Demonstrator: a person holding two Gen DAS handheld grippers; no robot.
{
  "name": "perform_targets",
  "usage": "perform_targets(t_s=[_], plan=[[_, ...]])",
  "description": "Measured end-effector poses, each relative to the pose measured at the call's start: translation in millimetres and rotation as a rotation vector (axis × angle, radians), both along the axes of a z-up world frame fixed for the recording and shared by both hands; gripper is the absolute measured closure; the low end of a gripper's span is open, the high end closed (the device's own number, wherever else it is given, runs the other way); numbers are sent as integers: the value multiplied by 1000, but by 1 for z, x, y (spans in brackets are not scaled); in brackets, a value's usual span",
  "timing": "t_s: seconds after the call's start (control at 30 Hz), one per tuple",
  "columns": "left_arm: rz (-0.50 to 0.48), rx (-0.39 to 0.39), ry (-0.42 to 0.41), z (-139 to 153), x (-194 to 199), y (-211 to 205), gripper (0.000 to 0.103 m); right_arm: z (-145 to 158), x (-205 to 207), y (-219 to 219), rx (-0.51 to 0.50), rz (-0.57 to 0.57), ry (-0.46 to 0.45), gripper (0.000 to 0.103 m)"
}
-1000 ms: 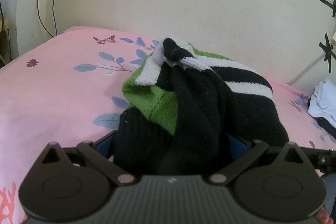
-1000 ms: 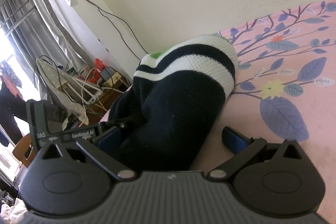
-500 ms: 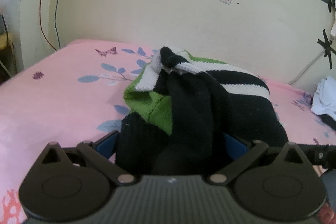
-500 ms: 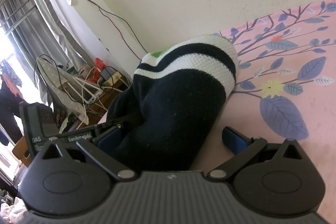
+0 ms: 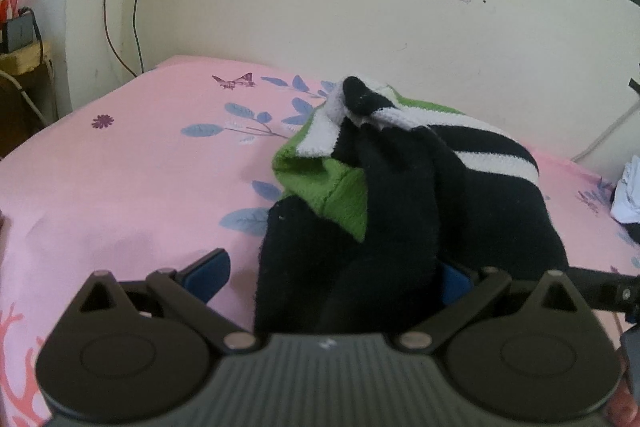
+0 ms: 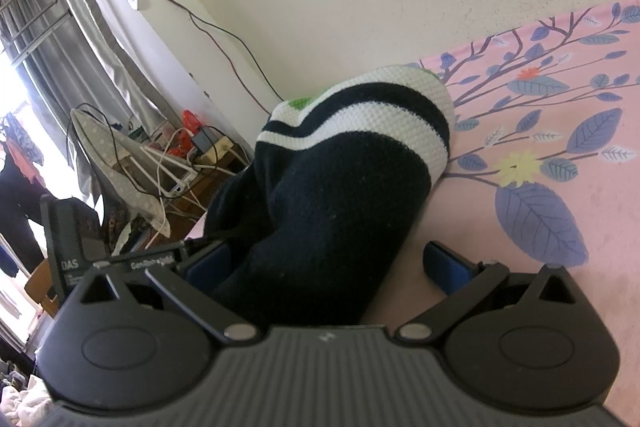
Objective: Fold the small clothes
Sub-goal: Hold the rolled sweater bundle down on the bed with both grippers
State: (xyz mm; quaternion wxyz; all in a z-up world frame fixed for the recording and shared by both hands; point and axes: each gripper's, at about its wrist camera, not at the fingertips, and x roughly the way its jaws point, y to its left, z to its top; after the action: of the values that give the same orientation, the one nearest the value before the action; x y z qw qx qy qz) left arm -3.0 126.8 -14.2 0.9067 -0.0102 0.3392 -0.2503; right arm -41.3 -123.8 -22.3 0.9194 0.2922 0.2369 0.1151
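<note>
Both my claws stand open: the left claw (image 5: 334, 269) and right claw (image 6: 326, 263) straddle the bunched knit sweater (image 5: 404, 187) just ahead. Closing here could pinch several layers, dragging the heap.

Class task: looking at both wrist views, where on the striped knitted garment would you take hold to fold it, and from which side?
Grip the knitted garment at its black near edge, coming in low along the pink bedsheet from the camera side. That edge lies thin between the open fingers of both grippers, while the striped far end is bunched and humped.
</note>
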Motion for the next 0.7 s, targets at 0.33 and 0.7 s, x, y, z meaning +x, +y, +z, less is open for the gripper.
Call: perform_targets(t_s=[0.33,0.7], plan=[[4,16,11,-2,0,-2,0,1,0,2,1,0,-1,6],[18,97,-102,1,-15,-14,0,1,-1,2,2,-2,-1,6]])
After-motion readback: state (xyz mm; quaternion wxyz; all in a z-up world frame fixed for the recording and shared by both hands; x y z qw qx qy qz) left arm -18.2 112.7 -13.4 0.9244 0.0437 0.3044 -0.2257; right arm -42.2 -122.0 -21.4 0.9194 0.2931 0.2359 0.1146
